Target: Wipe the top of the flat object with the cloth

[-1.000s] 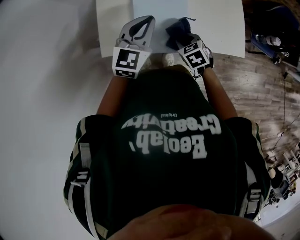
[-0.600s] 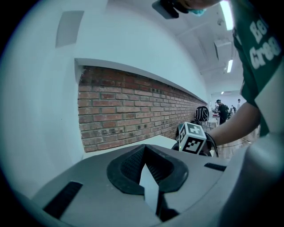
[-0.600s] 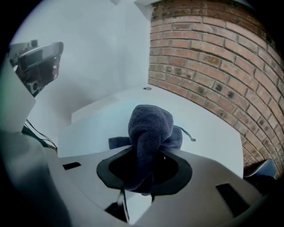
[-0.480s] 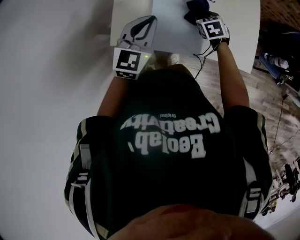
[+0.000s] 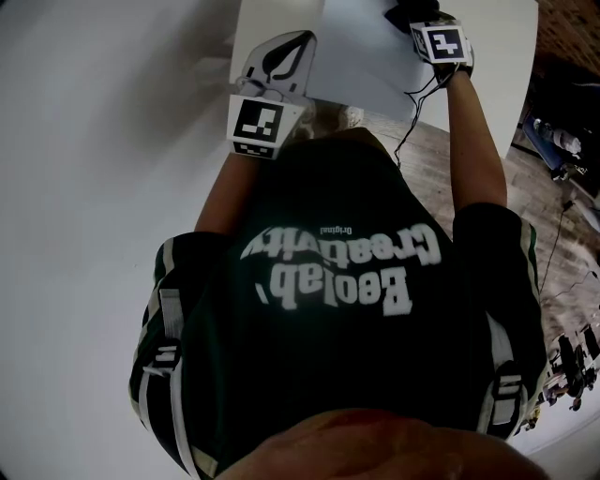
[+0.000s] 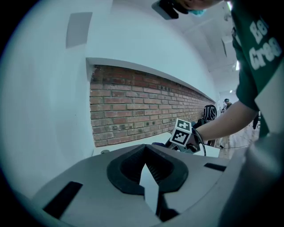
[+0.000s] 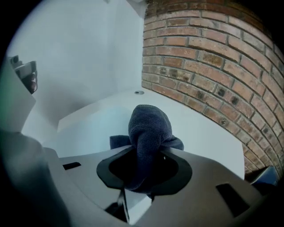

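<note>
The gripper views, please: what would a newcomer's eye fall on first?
The dark blue cloth, bunched in the right gripper's shut jaws over the white table, stands out first. Behind it runs a red brick wall. The left gripper is shut on nothing, at the table's near edge.

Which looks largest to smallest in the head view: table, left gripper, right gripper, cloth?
1. Table.
2. Left gripper.
3. Right gripper: it is farther from the camera, so probably no smaller in fact.
4. Cloth, in the right gripper's fingers and partly cut off by the top edge.
</note>
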### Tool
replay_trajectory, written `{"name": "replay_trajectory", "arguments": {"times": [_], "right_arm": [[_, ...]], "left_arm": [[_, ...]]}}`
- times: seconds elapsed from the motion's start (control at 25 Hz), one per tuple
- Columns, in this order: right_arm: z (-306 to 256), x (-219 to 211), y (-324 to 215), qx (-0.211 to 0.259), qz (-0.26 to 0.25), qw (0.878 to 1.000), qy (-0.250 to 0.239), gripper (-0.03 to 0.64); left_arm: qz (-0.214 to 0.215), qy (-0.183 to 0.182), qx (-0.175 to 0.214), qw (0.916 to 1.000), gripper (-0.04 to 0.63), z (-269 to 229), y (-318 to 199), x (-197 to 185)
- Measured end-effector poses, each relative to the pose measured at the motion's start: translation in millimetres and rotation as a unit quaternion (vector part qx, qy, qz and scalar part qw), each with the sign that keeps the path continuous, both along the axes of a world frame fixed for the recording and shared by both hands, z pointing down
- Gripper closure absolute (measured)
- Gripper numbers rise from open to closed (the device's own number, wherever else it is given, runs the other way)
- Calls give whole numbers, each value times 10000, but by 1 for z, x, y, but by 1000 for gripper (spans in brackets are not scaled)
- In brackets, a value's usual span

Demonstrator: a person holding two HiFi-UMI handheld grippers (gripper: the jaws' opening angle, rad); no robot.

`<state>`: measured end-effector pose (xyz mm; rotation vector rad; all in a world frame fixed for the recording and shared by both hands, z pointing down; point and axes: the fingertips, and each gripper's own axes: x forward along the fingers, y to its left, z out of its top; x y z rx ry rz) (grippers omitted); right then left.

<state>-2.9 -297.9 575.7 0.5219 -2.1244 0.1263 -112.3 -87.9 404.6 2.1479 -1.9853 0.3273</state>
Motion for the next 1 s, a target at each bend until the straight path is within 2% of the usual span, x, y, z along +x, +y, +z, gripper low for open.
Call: {"name": "replay_trajectory", "arguments": {"times": [0.28, 0.76, 1.0], "right_arm": [[1, 15, 60, -90, -147, 9998, -61, 517], [2, 44, 190, -760, -544, 9956, -26, 517], [5, 52, 228, -993, -814, 9917, 49, 517]], "left_arm": [[290, 55, 90, 9995, 594, 4, -3, -4], [833, 130, 111, 9964, 594, 0, -28, 21], [954, 155, 115, 9953, 594, 2, -36, 26]]}}
